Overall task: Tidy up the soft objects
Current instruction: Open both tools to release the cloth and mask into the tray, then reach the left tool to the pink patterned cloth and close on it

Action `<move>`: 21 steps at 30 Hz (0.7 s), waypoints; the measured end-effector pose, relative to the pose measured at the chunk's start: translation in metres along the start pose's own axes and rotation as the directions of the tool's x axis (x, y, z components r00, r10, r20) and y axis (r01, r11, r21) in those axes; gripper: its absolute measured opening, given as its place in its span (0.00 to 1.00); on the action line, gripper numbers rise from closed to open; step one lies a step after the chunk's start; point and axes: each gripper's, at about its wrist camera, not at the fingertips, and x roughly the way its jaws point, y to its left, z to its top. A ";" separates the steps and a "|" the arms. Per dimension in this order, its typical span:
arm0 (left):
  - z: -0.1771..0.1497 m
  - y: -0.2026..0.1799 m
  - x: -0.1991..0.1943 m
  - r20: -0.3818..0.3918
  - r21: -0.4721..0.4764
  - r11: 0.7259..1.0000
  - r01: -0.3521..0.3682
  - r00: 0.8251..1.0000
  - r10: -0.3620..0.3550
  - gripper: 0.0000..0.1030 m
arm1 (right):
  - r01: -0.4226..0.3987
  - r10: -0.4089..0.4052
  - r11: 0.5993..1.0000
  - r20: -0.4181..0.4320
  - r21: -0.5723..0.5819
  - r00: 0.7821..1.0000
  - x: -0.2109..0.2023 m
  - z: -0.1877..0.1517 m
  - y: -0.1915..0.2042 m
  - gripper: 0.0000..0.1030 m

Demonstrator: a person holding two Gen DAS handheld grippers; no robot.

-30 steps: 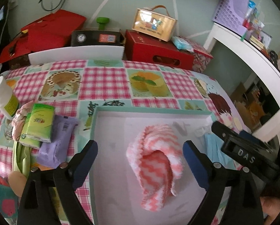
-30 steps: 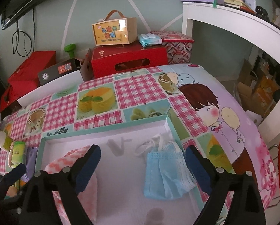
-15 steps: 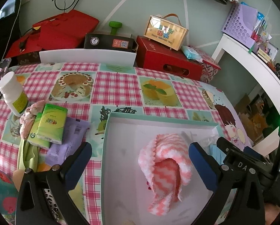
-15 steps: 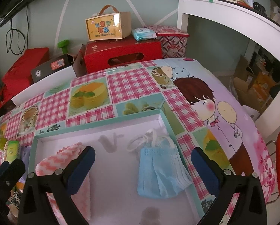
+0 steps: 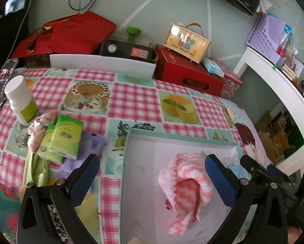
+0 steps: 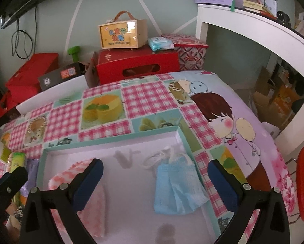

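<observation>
On table: tray (image 5: 129,162), teal rim, white floor.
- Towel (image 5: 184,183), pink-white, lying loose inside tray, left half; long axis runs near to far.
- Mask (image 6: 176,187), blue, inside tray, right half, loops toward the far wall.
- Left gripper (image 5: 152,179): jaws just opened to full spread, nothing between pads; towel just inside its right finger.
- Right gripper (image 6: 155,183): jaws just opened to full spread, empty; mask below the gap.
- Tissue packs (image 5: 64,142), green, with purple pack (image 5: 86,148), outside tray to its left, beyond left gripper's left finger. Judged next pick; left hand nearer.
</observation>
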 end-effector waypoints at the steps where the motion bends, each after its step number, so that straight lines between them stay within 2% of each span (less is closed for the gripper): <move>1: 0.002 0.004 -0.002 0.006 -0.008 1.000 -0.004 1.000 0.004 1.00 | -0.004 0.004 1.000 0.001 -0.002 1.000 -0.001 0.000 0.001 1.00; 6: 0.015 0.031 -0.017 0.045 -0.058 0.997 -0.050 0.998 0.053 1.00 | 0.005 -0.005 1.000 0.022 -0.016 1.000 -0.005 0.001 0.009 1.00; 11: 0.026 0.072 -0.038 0.097 -0.137 0.983 -0.126 0.985 0.140 1.00 | -0.042 0.042 0.999 0.032 -0.010 0.999 -0.008 0.002 0.015 1.00; 17: 0.028 0.127 -0.058 0.122 -0.260 0.943 -0.206 0.962 0.243 1.00 | -0.097 0.097 0.995 0.033 0.003 0.995 -0.009 0.003 0.024 1.00; 21: 0.027 0.153 -0.067 0.121 -0.314 0.917 -0.245 0.948 0.295 1.00 | -0.185 0.185 0.983 0.032 -0.004 0.982 -0.012 0.003 0.040 1.00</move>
